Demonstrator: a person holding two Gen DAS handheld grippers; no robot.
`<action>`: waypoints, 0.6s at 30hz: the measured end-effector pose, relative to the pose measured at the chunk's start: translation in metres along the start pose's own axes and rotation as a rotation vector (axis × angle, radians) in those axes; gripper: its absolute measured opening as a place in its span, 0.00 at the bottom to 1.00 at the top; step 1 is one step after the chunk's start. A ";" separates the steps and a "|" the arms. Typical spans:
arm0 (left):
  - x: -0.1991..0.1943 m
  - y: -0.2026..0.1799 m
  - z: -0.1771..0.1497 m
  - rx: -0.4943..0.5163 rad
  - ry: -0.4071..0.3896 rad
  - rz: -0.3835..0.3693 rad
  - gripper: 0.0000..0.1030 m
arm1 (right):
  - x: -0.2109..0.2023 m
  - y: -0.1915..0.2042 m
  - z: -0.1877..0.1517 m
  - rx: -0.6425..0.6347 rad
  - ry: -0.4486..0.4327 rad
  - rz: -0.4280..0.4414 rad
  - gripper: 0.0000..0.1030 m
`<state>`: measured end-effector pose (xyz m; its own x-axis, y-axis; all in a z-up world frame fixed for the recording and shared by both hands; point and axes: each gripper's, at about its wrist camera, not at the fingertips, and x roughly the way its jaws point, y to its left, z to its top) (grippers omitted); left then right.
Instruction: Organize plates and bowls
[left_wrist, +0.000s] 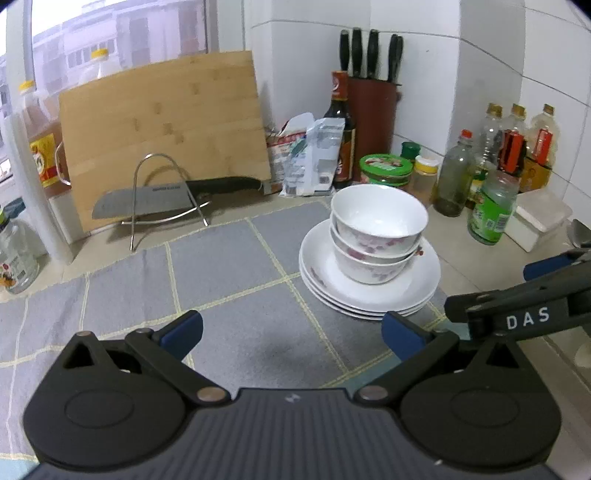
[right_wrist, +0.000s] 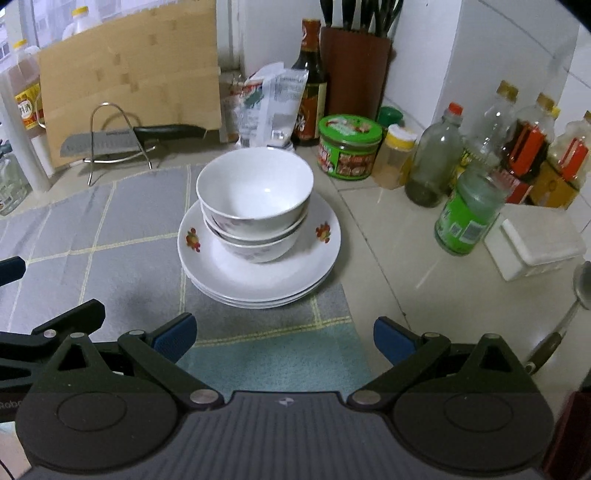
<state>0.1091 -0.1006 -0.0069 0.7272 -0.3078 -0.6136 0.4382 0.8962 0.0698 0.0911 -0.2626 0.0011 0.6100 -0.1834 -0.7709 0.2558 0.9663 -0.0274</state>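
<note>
Three white bowls (left_wrist: 378, 221) (right_wrist: 255, 192) with red flower prints are nested on a stack of white plates (left_wrist: 424, 284) (right_wrist: 207, 266) at the right end of a grey checked mat (left_wrist: 221, 266) (right_wrist: 110, 236). My left gripper (left_wrist: 291, 334) hovers open over the mat, left of and nearer than the stack, nothing between its blue pads. My right gripper (right_wrist: 284, 338) is open too, just in front of the stack, holding nothing. Part of the right gripper's black arm shows at the right edge of the left wrist view.
A bamboo cutting board (left_wrist: 162, 122), a cleaver on a wire rack (left_wrist: 159, 195), a knife block (left_wrist: 373, 96), sauce bottles (right_wrist: 491, 147), a green-lidded tub (right_wrist: 349, 146), a green jar (right_wrist: 469, 214) and a white box (right_wrist: 539, 243) crowd the back and right. A ladle (right_wrist: 576, 295) lies at right.
</note>
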 end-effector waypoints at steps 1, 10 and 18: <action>-0.002 0.000 0.001 0.000 -0.003 0.000 0.99 | -0.001 -0.001 0.000 0.007 -0.002 0.003 1.00; -0.002 0.003 0.003 -0.048 0.014 0.018 0.99 | -0.004 0.000 0.000 0.020 -0.018 0.001 1.00; -0.001 0.006 0.005 -0.069 0.019 0.024 0.99 | -0.005 0.002 0.003 0.010 -0.026 -0.001 1.00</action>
<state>0.1141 -0.0963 -0.0021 0.7265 -0.2808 -0.6272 0.3831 0.9232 0.0303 0.0909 -0.2600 0.0065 0.6288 -0.1895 -0.7542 0.2640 0.9643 -0.0222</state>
